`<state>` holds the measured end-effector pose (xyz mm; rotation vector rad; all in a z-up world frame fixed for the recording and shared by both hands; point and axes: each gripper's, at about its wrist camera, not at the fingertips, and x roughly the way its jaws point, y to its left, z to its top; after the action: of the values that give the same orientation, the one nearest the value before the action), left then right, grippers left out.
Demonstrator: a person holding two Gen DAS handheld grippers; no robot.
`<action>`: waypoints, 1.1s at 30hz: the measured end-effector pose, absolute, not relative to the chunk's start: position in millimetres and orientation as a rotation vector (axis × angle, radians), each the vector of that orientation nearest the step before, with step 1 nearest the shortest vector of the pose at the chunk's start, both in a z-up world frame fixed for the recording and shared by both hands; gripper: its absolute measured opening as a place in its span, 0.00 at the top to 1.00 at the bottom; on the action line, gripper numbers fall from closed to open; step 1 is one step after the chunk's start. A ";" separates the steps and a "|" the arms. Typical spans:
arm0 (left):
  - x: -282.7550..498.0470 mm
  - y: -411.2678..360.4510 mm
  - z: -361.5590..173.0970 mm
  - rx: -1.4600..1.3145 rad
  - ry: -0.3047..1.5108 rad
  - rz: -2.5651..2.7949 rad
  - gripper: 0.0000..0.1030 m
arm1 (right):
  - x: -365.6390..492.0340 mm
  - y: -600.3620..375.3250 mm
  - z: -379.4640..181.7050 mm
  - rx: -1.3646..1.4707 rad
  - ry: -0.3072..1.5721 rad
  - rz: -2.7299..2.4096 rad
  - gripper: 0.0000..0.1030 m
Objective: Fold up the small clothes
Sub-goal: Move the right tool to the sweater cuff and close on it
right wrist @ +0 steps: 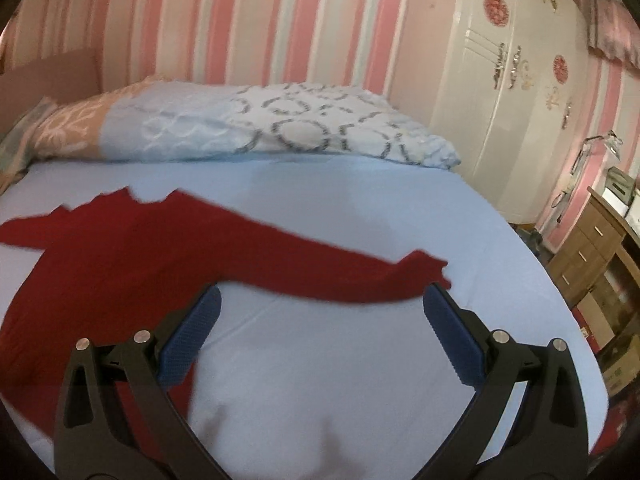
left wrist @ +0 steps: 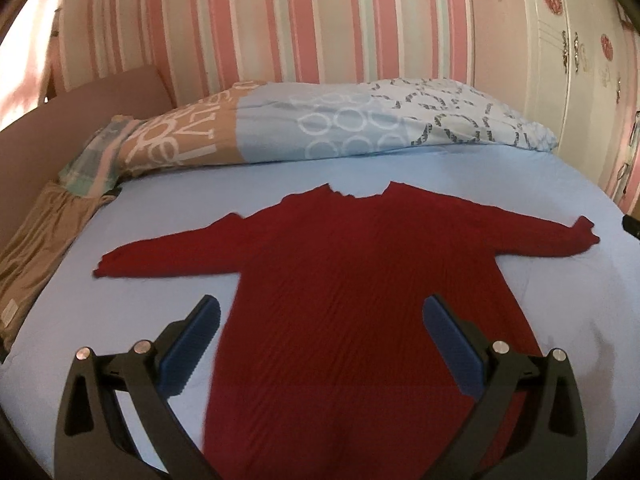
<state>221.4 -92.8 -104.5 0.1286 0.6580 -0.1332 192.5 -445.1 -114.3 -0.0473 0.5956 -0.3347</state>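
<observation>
Left wrist view first: the red knit sweater (left wrist: pixel 360 288) lies spread flat on the light blue bedsheet (left wrist: pixel 520 184), both sleeves stretched out sideways, neckline toward the patterned duvet (left wrist: pixel 320 128) bunched along the striped wall. The left gripper (left wrist: pixel 320 312) hangs over the sweater's lower body, jaws spread wide, nothing between them. One blue pad (left wrist: pixel 192 344) sits over bare sheet just beside the sweater's edge, the other over the red knit itself.

Over to the right wrist view: the right gripper (right wrist: pixel 320 308) is spread wide too, holding nothing, poised near the right sleeve (right wrist: pixel 320 276), whose cuff (right wrist: pixel 424 268) lies just beyond the right-hand fingertip. Most of what sits between the jaws is plain sheet, not sleeve.

Now the risks, as I read them. If the right gripper closes where it is, it looks likely to pinch bedsheet along with the knit, or sheet alone, and drag the bedding up into the fold. The knit looks soft and stretchy, so a one-layer grab could pull the sleeve long and leave the fold crooked. On the left, closing astride the side edge could catch only the top layer, so the body would twist rather than turn over cleanly. And if the two hands lift unevenly, the whole sweater could slide across that smooth sheet.
</observation>
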 end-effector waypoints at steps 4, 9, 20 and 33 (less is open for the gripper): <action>252.6 -111.2 -128.3 0.114 0.665 -0.140 0.01 | 219.3 -496.9 -141.8 -0.029 0.623 -0.373 0.15; 260.0 -126.2 -152.1 0.105 0.609 -0.145 0.01 | 225.8 -547.8 -171.8 -0.031 0.628 -0.412 0.19; 225.6 -121.1 -129.3 0.136 0.613 -0.114 0.01 | 192.4 -578.0 -168.1 0.042 0.657 -0.398 0.33; 249.2 -135.8 -157.2 0.091 0.646 -0.110 0.01 | 240.2 -676.1 -200.3 0.185 0.763 -0.449 0.36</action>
<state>249.2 -135.8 -157.2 0.0907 0.6459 -0.1096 240.2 -676.1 -200.3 0.1848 0.7629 -0.4493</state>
